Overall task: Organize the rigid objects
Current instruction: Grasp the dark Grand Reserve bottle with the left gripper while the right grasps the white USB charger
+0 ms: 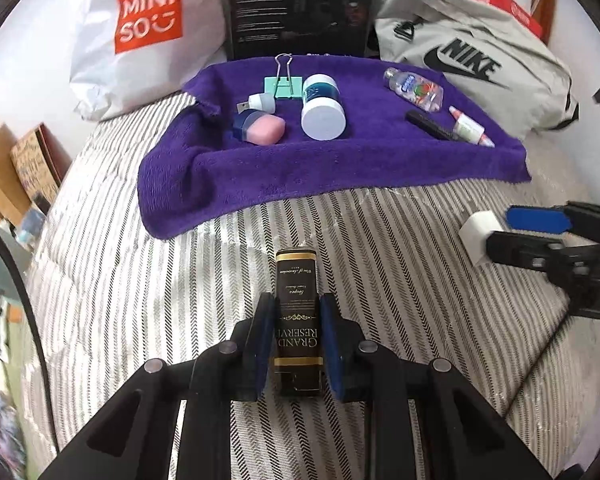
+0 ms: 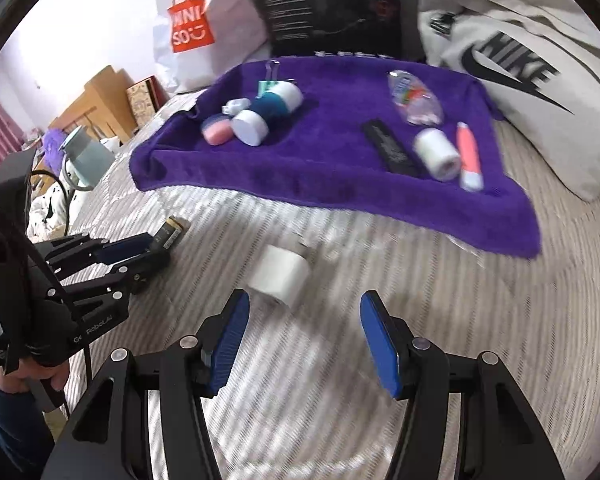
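Most items already lie on the towel [image 1: 260, 176], upper centre. The left gripper [image 1: 296, 332] pinches a black box [image 1: 296, 304] (bottom centre); the right gripper [image 2: 304, 344], spread and empty, nears a white roll [image 2: 280, 276] mid-frame. 2 left.

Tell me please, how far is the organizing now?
Mostly done: the jar, binder clip, small bottle and pen already lie on the purple towel. In hand: the left tongs grip the black box. Left: the white block on the bed, ahead of the open right tongs.
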`<state>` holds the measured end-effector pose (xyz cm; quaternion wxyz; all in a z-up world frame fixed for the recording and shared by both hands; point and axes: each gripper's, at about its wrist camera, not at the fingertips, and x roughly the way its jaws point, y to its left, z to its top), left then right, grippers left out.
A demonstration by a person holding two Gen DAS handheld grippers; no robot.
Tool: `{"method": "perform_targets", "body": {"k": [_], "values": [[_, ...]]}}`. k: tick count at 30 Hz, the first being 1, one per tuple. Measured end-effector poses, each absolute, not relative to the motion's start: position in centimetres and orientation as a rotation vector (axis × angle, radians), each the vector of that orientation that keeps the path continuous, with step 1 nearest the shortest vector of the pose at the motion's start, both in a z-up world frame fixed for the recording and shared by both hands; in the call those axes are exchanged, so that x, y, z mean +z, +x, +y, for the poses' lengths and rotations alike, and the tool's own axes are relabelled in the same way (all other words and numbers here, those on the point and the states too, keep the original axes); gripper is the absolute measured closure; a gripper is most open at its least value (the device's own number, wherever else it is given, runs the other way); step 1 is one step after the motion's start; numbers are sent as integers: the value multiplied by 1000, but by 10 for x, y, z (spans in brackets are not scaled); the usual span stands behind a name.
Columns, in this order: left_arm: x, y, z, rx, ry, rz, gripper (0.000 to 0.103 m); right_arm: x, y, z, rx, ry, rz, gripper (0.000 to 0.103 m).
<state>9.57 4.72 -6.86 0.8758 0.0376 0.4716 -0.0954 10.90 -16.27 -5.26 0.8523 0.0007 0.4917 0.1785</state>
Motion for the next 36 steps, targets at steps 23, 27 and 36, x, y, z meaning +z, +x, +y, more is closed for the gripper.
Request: {"method": "perform_targets", "body": {"k": [23,27,36], "values": [[-68,92,47,-195,72,954,80,-73,126,-137,337,-187,1023,77],[-68,94,45,-184,65,947,80,-73,123,-136,356,-189,1028,77],[-65,91,61,-205,-3,969,81,-73,123,-141,381,-163,1033,77]]}}
